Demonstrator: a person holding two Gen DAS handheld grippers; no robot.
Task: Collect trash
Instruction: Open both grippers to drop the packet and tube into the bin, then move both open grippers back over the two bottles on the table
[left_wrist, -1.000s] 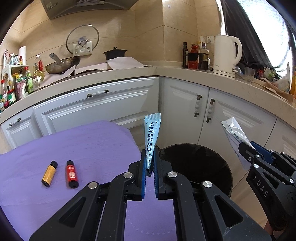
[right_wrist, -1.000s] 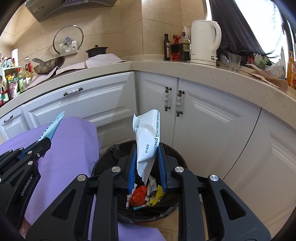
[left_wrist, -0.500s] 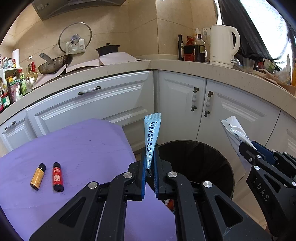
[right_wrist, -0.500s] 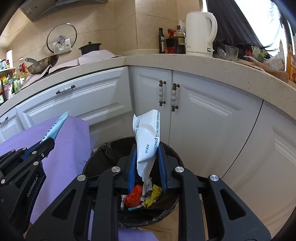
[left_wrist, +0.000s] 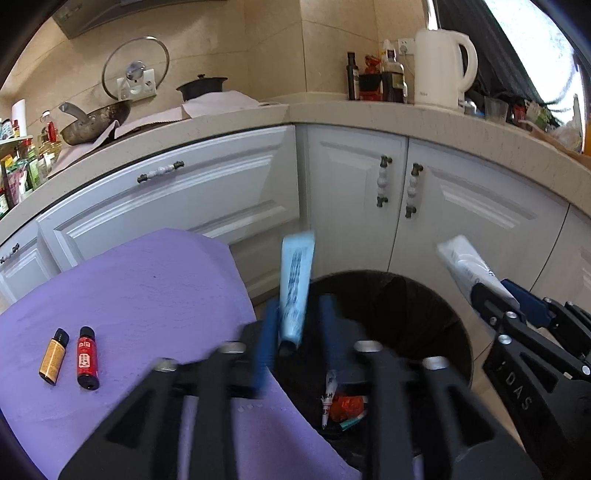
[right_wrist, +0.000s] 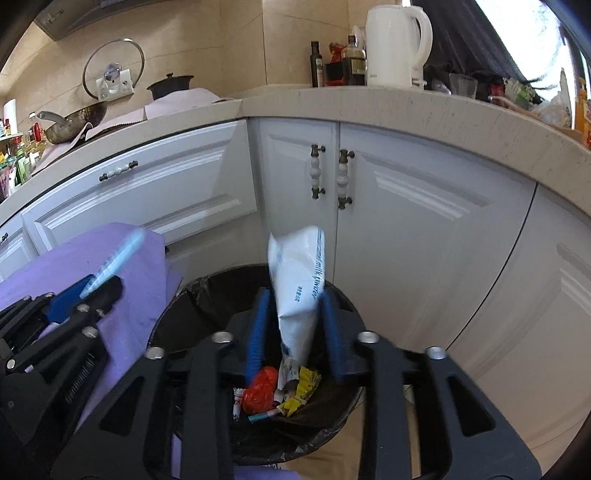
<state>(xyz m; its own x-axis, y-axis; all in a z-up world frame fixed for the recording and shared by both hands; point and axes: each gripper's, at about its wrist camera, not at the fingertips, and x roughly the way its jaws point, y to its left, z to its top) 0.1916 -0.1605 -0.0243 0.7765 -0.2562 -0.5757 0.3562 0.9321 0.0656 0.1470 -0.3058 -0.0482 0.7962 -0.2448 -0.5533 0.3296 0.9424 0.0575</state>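
Observation:
A black trash bin (left_wrist: 424, 306) lined with a black bag stands on the floor by the white cabinets; it shows in the right wrist view (right_wrist: 192, 295) with several wrappers inside. My left gripper (left_wrist: 297, 321) is open over the bin's left rim, and a light blue sachet (left_wrist: 295, 284) is loose between its spread fingers. My right gripper (right_wrist: 293, 325) is open above the bin, and a white milk powder packet (right_wrist: 299, 284) stands loose between its fingers. Both grippers are motion-blurred.
A purple-covered table (left_wrist: 147, 295) lies left of the bin, with a yellow vial (left_wrist: 54, 356) and a red vial (left_wrist: 87, 358) on it. White cabinets (left_wrist: 369, 177) and a countertop with a kettle (left_wrist: 441, 66) stand behind.
Both grippers have moved further over the bin and opened. The blue sachet and the white packet, gripped before, now sit loose between the spread fingers.

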